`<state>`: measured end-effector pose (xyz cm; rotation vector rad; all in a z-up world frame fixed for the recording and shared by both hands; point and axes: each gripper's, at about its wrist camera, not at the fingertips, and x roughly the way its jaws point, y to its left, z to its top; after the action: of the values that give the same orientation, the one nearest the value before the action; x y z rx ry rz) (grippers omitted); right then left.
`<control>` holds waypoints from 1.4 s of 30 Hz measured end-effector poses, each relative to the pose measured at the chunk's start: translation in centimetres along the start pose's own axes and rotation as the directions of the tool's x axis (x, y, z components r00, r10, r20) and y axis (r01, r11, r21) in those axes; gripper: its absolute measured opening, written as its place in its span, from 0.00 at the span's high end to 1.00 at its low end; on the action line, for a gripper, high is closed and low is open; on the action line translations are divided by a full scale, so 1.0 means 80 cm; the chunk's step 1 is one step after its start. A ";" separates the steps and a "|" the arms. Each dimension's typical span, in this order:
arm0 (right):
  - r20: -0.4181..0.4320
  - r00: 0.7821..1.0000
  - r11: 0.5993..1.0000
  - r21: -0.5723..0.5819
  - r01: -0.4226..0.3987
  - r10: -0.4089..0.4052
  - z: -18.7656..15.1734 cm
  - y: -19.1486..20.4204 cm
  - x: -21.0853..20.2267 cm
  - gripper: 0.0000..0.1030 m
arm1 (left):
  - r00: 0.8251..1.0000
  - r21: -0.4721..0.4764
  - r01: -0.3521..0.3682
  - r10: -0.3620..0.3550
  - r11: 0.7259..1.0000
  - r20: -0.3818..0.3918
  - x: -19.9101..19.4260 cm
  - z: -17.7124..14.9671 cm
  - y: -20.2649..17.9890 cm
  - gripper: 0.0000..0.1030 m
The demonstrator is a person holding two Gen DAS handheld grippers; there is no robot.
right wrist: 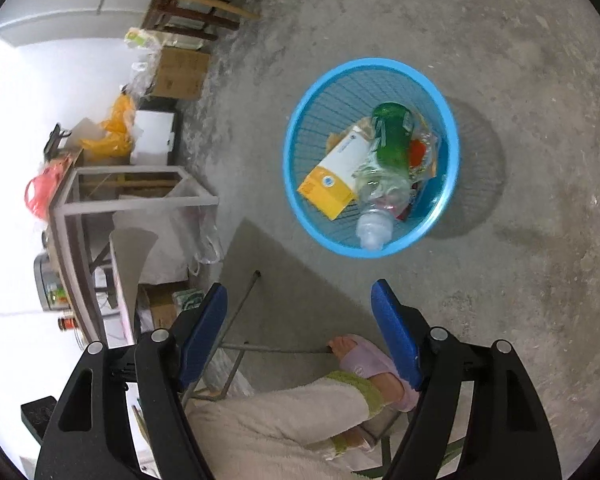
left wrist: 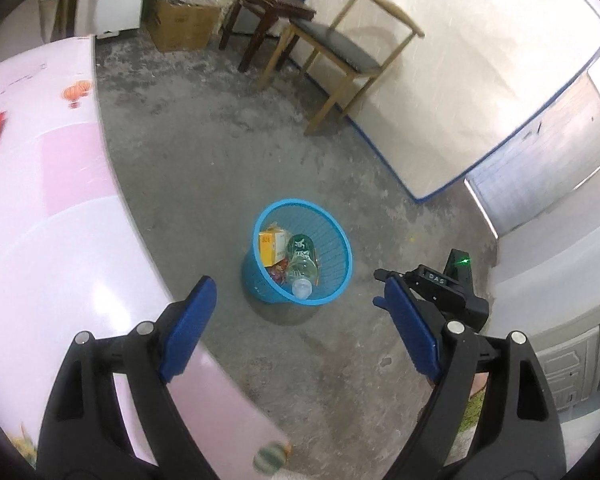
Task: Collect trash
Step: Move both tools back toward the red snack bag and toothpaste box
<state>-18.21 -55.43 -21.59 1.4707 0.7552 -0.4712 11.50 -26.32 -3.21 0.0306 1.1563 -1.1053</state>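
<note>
Now both grippers, left (left wrist: 296, 320) and right (right wrist: 300, 332), hang released and empty, with bottle (right wrist: 384, 152) and carton (right wrist: 340, 176) already binned (right wrist: 300, 128) mid-frame, nothing visibly left.

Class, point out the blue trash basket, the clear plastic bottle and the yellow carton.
blue trash basket (right wrist: 300, 132), right wrist view, on its left rim.
clear plastic bottle (right wrist: 374, 230), right wrist view, on its cap end.
yellow carton (right wrist: 332, 186), right wrist view, on its yellow face.
</note>
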 end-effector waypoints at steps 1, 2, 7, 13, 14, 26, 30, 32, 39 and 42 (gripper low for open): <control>-0.001 1.000 1.000 -0.018 -0.007 0.007 -0.006 0.009 -0.005 0.25 | 1.000 -0.012 0.006 -0.006 1.000 0.010 -0.010 -0.006 0.006 0.21; -0.002 1.000 0.999 -0.034 -0.011 0.011 -0.009 0.021 -0.006 0.23 | 1.000 -0.025 0.013 -0.012 1.000 0.023 -0.021 -0.010 0.012 0.21; -0.034 0.999 0.985 -0.168 -0.031 0.026 -0.041 0.101 -0.013 0.21 | 0.994 -0.060 -0.004 0.010 0.998 0.106 -0.072 -0.028 0.038 0.21; -0.091 0.992 0.936 -0.335 -0.111 0.085 -0.089 0.208 -0.010 0.19 | 0.975 -0.112 -0.034 0.058 0.993 0.214 -0.135 -0.054 0.070 0.21; -0.108 0.990 0.927 -0.354 -0.122 0.090 -0.097 0.223 -0.007 0.19 | 0.971 -0.121 -0.042 0.069 0.992 0.230 -0.144 -0.058 0.076 0.21; -0.381 0.924 0.838 -0.498 -0.222 0.019 -0.217 0.387 0.124 0.19 | 0.888 -0.330 -0.183 0.300 0.926 0.349 -0.237 -0.111 0.194 0.21; -0.444 0.895 0.822 -0.523 -0.225 -0.038 -0.253 0.417 0.171 0.19 | 0.863 -0.389 -0.230 0.372 0.892 0.341 -0.247 -0.119 0.234 0.21; -0.458 0.887 0.818 -0.531 -0.223 -0.055 -0.264 0.427 0.184 0.19 | 0.850 -0.404 -0.252 0.401 0.879 0.343 -0.253 -0.121 0.249 0.21; -0.459 0.883 0.790 -0.576 -0.210 -0.100 -0.289 0.468 0.223 0.19 | 0.793 -0.417 -0.359 0.508 0.835 0.336 -0.268 -0.123 0.275 0.41; -0.426 0.897 0.771 -0.610 -0.186 -0.120 -0.294 0.479 0.231 0.22 | 0.781 -0.415 -0.366 0.517 0.833 0.349 -0.269 -0.122 0.281 0.54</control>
<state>17.64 -26.45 -6.04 0.9290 1.1179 0.1782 21.08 4.86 -3.00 -0.1930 0.8316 -0.4425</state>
